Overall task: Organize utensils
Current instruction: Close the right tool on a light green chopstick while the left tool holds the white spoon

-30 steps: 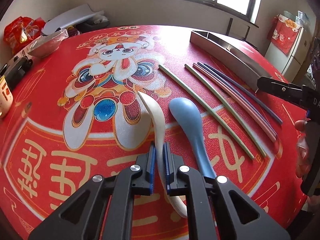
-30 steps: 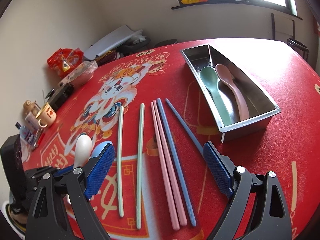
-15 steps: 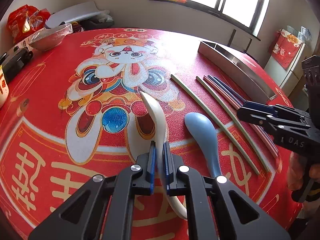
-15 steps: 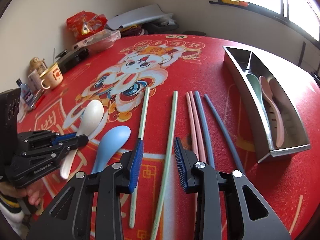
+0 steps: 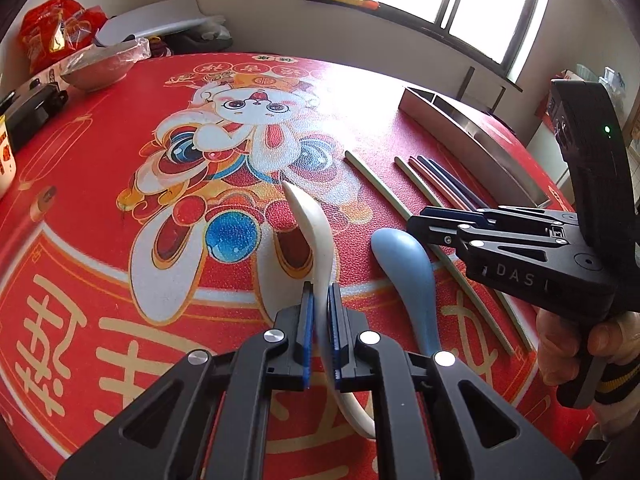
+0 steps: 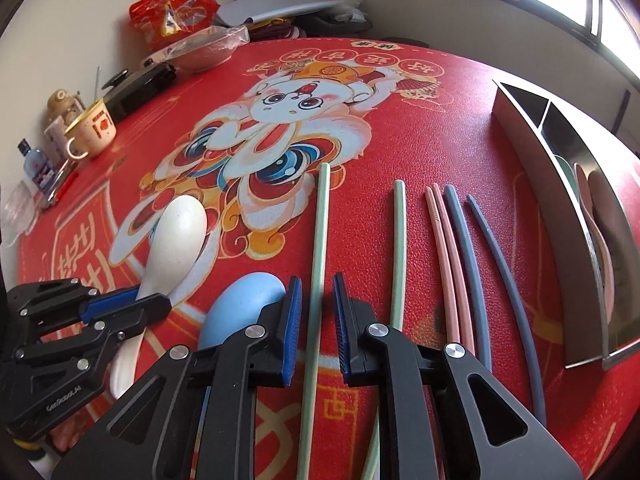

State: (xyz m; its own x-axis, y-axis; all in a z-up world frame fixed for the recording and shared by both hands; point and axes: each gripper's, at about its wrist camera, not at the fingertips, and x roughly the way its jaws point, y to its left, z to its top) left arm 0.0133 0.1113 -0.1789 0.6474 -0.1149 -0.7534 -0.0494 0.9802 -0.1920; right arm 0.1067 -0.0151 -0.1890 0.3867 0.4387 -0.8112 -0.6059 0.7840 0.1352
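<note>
Right gripper (image 6: 313,320) astride a green chopstick (image 6: 320,236), jaws just closing in.

Blue pads flank the stick, small gaps showing either side. Left gripper (image 6: 120,304) clamps the white spoon (image 6: 170,248); blue spoon (image 6: 244,304) between them. Metal tray (image 6: 560,168) near the tabletop's (image 6: 460,120) right edge.

left gripper (image 5: 320,328): tilted down toward the table, blue pads clamped on the white spoon (image 5: 316,232) handle | right gripper (image 6: 314,320): tilted down, jaws have just been closing, narrow gap left, pads straddle a green chopstick (image 6: 320,240) without pressing it | right hand (image 5: 588,344): wrapped round its gripper's grip, striped cuff showing
</note>
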